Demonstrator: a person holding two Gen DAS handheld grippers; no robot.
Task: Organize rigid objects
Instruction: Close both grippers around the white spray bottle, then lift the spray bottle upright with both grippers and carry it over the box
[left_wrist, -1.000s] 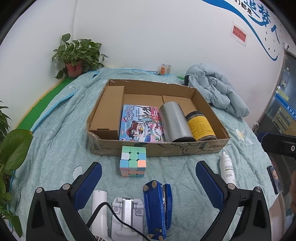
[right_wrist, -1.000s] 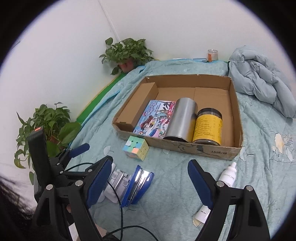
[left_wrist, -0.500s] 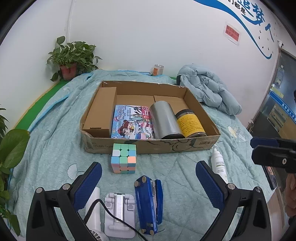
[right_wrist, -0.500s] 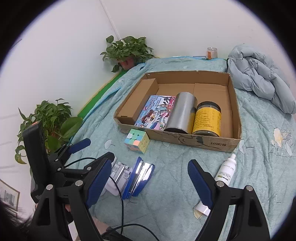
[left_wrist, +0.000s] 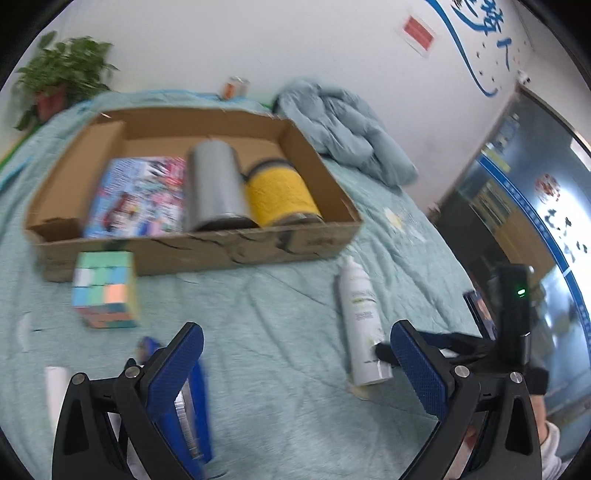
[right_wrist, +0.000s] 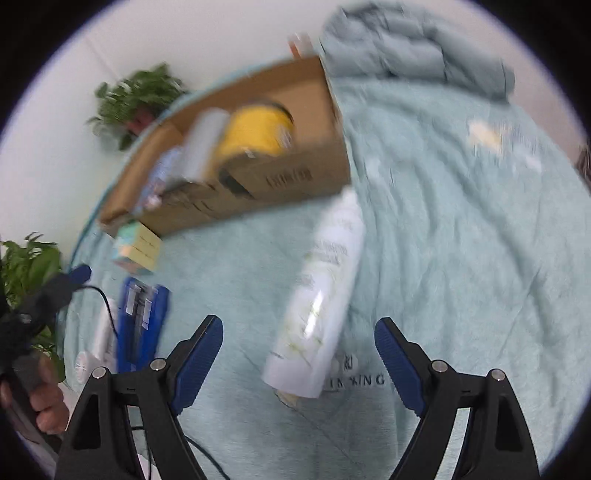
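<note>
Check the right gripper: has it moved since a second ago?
Yes. The right gripper has dropped toward the white plastic bottle lying on the teal quilt, which now sits between its open jaws, untouched.

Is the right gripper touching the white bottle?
Apart. The right wrist view shows the right gripper open, bedspread visible between each pad and the white bottle.

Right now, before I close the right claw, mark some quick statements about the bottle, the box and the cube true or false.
1. The white bottle lies on the bedspread, outside the cardboard box. True.
2. The right claw is clamped on the bottle. False: it is open, pads off the bottle.
3. The yellow jar lies inside the box. True.
4. The puzzle cube sits inside the box. False: it stands outside, by the front wall.
5. The left claw holds the blue stapler. False: it is open and empty.
</note>
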